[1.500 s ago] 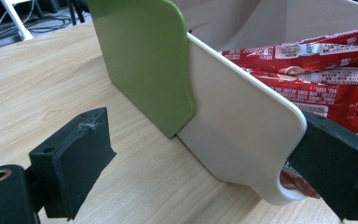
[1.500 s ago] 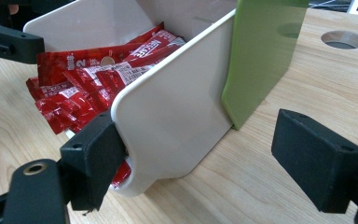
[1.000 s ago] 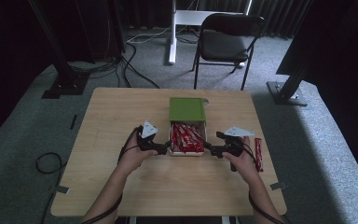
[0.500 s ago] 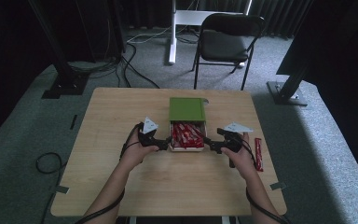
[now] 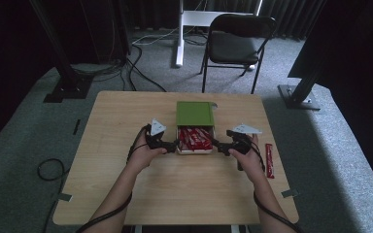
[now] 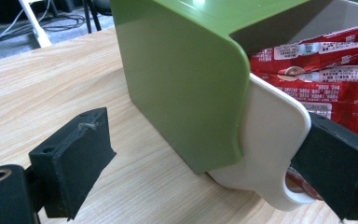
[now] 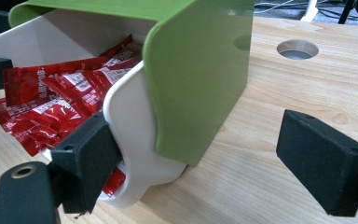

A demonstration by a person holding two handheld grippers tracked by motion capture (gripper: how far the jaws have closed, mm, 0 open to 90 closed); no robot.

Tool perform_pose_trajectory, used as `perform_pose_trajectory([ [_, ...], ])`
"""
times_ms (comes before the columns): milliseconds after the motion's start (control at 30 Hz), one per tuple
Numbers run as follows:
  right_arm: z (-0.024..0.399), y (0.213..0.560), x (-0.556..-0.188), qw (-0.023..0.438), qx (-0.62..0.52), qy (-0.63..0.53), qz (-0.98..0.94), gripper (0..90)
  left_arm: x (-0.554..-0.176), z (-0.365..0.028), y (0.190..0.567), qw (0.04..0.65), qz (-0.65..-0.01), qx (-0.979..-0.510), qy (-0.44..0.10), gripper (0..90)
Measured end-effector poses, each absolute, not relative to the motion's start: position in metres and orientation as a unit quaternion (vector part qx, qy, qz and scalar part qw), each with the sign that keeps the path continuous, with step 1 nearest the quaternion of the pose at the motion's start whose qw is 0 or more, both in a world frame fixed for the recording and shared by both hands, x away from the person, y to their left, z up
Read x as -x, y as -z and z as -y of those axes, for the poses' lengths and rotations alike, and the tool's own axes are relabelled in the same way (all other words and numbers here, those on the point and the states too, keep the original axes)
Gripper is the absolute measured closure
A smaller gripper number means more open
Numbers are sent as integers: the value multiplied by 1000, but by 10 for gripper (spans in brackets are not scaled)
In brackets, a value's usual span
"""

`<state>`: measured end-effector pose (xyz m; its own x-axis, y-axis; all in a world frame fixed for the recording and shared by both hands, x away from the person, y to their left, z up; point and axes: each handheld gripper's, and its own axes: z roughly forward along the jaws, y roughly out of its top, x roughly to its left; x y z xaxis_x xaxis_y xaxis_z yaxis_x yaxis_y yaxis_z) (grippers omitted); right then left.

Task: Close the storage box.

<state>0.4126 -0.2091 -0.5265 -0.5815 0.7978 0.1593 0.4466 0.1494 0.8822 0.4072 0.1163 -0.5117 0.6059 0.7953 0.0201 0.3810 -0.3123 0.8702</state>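
Wooden worktop [image 5: 126,184] | left claw [image 5: 174,144], right claw [image 5: 215,143]: jaws wide, gripping nothing, flanking sachet-filled box [image 5: 194,138] | green lid [image 5: 194,113] half back | next: slide lid shut.

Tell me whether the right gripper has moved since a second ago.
No real shift: the right gripper sits at the box's right corner as before, left of the loose red packet. Its jaws have just been opening.

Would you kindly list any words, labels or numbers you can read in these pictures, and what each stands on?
None can be read.
Red packets in the white box: white labels with small print, too blurred to read.
Green lid: no text.
Red packet on the table: too small to read.
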Motion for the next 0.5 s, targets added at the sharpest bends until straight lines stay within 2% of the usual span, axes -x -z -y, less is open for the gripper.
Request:
perform_pose_trajectory([
  [500, 207, 525, -427, 176, -428, -490, -739, 119, -421, -115, 510, 440, -381, -777, -241, 82],
])
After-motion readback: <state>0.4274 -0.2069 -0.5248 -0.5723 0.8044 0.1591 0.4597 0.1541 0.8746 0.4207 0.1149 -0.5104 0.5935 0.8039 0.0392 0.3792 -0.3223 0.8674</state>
